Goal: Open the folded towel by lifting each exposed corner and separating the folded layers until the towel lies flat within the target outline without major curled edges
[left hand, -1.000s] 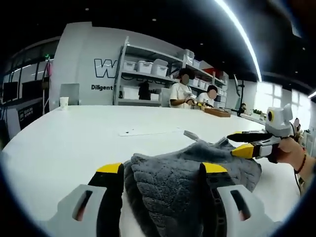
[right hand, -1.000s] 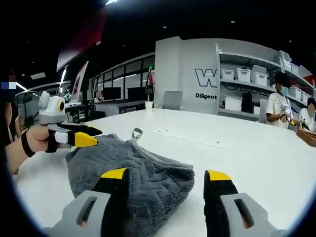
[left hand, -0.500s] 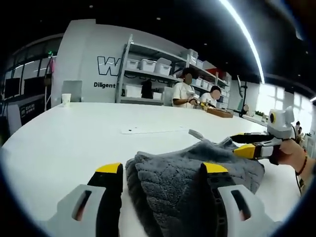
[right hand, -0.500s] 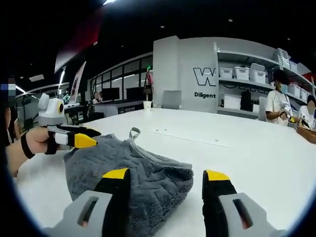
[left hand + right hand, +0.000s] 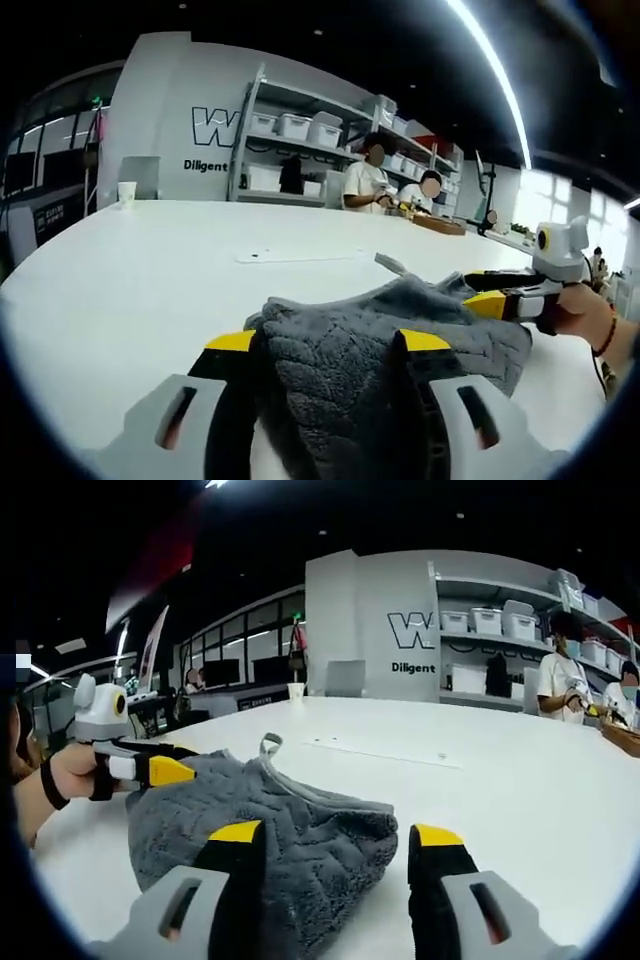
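A grey quilted towel (image 5: 400, 310) lies folded and bunched on the white table (image 5: 150, 260), its hanging loop (image 5: 390, 263) sticking up at the far edge. My left gripper (image 5: 328, 342) is open, its yellow-tipped jaws on either side of the towel's near fold. My right gripper (image 5: 495, 290) reaches the towel's right end, held by a hand. In the right gripper view the towel (image 5: 250, 790) lies ahead and left. The right gripper (image 5: 335, 833) is open over its near corner, table showing by the right jaw. The left gripper (image 5: 175, 762) meets the towel's far left edge.
A thin marked outline (image 5: 300, 256) runs across the table beyond the towel, also seen as a line (image 5: 385, 752). A paper cup (image 5: 126, 192) stands at the far edge. Two people (image 5: 368, 180) work by storage shelves behind. Bare tabletop (image 5: 520, 780) lies to the right.
The left gripper's jaws have drawn slightly closer together around the towel fold. Both views shifted a little; the towel keeps much the same shape.
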A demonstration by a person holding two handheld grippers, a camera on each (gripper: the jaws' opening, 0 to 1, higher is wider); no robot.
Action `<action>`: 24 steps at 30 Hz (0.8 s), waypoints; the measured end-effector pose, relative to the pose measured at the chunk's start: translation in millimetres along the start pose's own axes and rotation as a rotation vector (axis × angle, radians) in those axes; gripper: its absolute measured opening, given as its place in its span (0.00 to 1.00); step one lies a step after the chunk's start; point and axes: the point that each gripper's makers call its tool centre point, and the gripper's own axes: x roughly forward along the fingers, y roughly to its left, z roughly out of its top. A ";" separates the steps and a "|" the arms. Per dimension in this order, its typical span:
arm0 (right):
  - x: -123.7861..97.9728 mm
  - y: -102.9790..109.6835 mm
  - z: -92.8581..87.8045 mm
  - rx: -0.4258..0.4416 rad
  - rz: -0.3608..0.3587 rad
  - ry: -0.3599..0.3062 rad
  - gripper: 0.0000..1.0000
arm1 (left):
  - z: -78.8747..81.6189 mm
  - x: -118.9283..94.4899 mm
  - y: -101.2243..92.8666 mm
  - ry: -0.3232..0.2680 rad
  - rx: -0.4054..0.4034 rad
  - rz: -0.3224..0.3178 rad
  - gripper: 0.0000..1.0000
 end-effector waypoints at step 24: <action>-2.8 -2.1 2.9 0.009 0.003 -0.020 0.16 | 4.7 -2.7 -1.3 0.014 0.064 -0.018 0.28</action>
